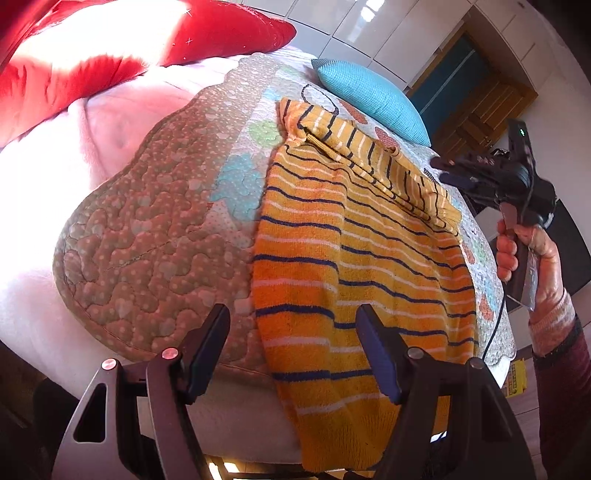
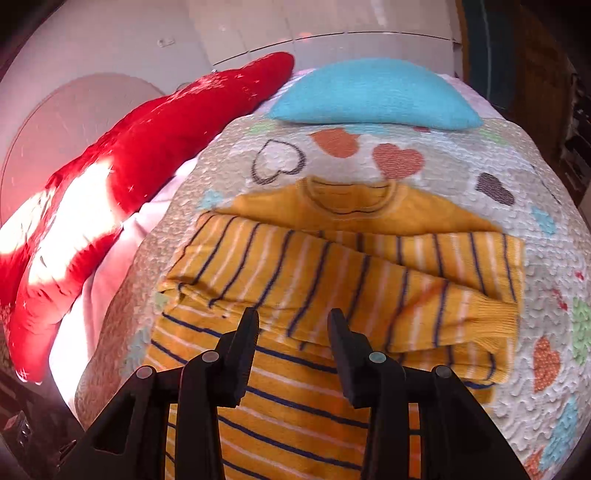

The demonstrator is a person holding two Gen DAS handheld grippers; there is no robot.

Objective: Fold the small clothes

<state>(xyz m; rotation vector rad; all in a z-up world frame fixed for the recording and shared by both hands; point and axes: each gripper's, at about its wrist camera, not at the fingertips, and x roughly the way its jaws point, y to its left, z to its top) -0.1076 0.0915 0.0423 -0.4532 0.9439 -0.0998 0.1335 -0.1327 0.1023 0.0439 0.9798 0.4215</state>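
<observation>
Left wrist view. One striped sweater (image 1: 354,266), yellow and orange with navy and white lines, spread flat on one heart-print quilt (image 1: 155,236), hem hanging over the near edge of the bed. Sleeves folded across the upper part, forming a striped band (image 1: 384,166). One blue pillow (image 1: 373,96) beyond the sweater, at the far end of the quilt. One red cushion (image 1: 207,33) at upper left, partly washed out by sunlight. One pink sheet (image 1: 110,122) under the quilt. Left gripper (image 1: 291,325) in the foreground, jaws wide apart, nothing between them; right finger over the lower sweater, left finger over the quilt's brown border; contact with fabric not discernible. Right gripper (image 1: 443,170) at the right edge, held by one hand (image 1: 524,254), poised beside the far end of the folded sleeves, clear of the cloth; jaw spacing hard to judge from this angle.

Right wrist view. Same sweater (image 2: 295,288) seen from the hem side, collar (image 2: 347,195) toward the blue pillow (image 2: 373,96). Two sleeves crossed over the chest, one ribbed cuff (image 2: 495,321) at the right. Red cushion (image 2: 155,147) along the left. Several hearts printed on the quilt (image 2: 554,258). Right gripper (image 2: 293,325) above the sweater's middle, jaws parted moderately, holding nothing.
</observation>
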